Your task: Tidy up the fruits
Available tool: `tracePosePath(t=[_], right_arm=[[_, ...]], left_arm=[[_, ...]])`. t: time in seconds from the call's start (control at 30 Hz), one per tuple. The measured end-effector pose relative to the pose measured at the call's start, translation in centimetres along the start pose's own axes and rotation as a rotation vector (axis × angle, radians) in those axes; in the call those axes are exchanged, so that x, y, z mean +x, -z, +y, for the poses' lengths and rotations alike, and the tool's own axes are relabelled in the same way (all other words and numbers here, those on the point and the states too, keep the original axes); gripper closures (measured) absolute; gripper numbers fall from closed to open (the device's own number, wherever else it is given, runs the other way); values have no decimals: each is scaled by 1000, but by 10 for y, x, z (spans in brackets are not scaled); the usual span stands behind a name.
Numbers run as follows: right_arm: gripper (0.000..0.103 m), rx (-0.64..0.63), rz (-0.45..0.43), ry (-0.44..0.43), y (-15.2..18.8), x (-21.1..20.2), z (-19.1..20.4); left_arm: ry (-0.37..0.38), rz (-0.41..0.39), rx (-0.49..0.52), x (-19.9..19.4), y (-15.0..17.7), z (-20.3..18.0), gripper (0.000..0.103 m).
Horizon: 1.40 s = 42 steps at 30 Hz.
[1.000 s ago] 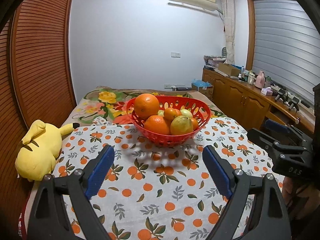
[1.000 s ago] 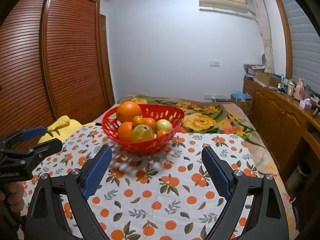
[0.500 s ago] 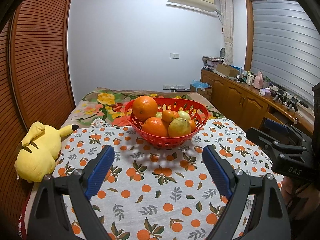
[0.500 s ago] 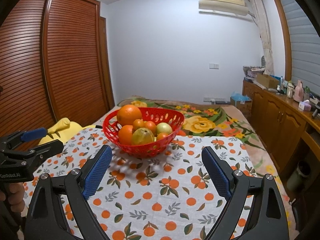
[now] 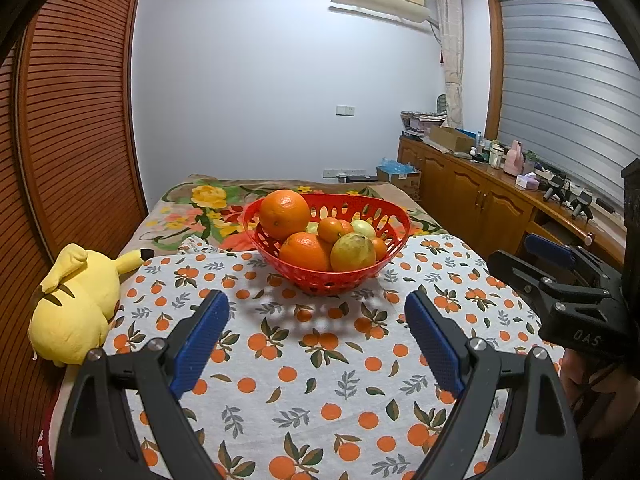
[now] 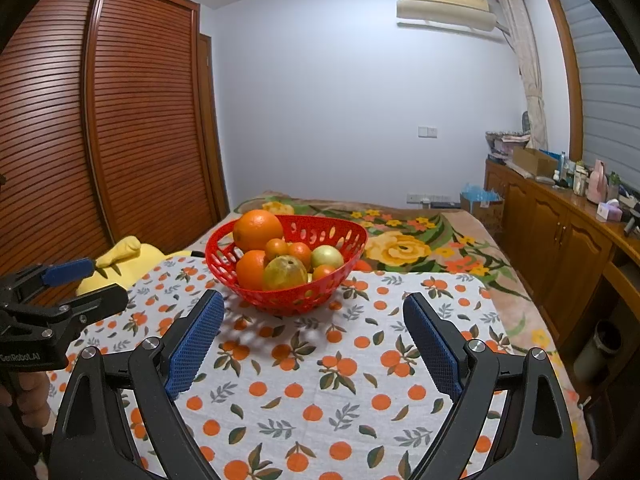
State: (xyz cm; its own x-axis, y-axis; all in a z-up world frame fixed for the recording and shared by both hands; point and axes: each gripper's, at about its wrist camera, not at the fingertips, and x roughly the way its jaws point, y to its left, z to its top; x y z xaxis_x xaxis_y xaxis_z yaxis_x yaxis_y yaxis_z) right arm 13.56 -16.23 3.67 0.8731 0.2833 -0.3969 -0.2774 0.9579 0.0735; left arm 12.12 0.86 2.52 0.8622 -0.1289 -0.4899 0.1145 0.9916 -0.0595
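red basket (image 5: 394,216) sitting on the orange-print cloth (image 5: 304,364), just past both tools, its long axis running left to right across the view, open side up. fruit piling inside: big orange (image 5: 285,209) topmost at the left end, greenish fruit (image 5: 353,253) at the front. left gripper (image 5: 317,312) hanging with jaws wide apart, gripping nothing. right gripper (image 6: 313,312) likewise gaping, empty. yellow plush (image 5: 76,300) lying at the cloth's left edge.

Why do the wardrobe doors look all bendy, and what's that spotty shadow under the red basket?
Left wrist view: the fisheye lens curves the wardrobe. Right wrist view: overhead light through the holes of the red basket dapples the tablecloth. Both views are sharp.
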Motion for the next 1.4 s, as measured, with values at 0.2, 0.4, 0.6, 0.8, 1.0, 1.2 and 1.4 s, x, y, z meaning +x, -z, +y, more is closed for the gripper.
tracePosePath(t=[0.2,0.4,0.6,0.8,1.0,1.2,1.4], right_arm=[[10,1,0,-1,0,0,0],[10,0,0,-2,0,0,1],[10,-1,-1,-1,0,0,0],[10,0,0,-2,0,0,1],[10,1,-1,-2,0,1,1],[10,0,-1,-3,0,0,1],[10,2,-1,-3,0,0,0]], left_arm=[[2,0,1,-1,0,-1,13],[7,0,2,-2,0,-4,13],[8,-2,1,-3,0,-4,13],[9,-2,2,-3,0,-5,13],[9,-2,1,-3,0,-5,13],[8,-3,1,-3,0,-4,13],[9,-3,0,-4,0,-5,13]])
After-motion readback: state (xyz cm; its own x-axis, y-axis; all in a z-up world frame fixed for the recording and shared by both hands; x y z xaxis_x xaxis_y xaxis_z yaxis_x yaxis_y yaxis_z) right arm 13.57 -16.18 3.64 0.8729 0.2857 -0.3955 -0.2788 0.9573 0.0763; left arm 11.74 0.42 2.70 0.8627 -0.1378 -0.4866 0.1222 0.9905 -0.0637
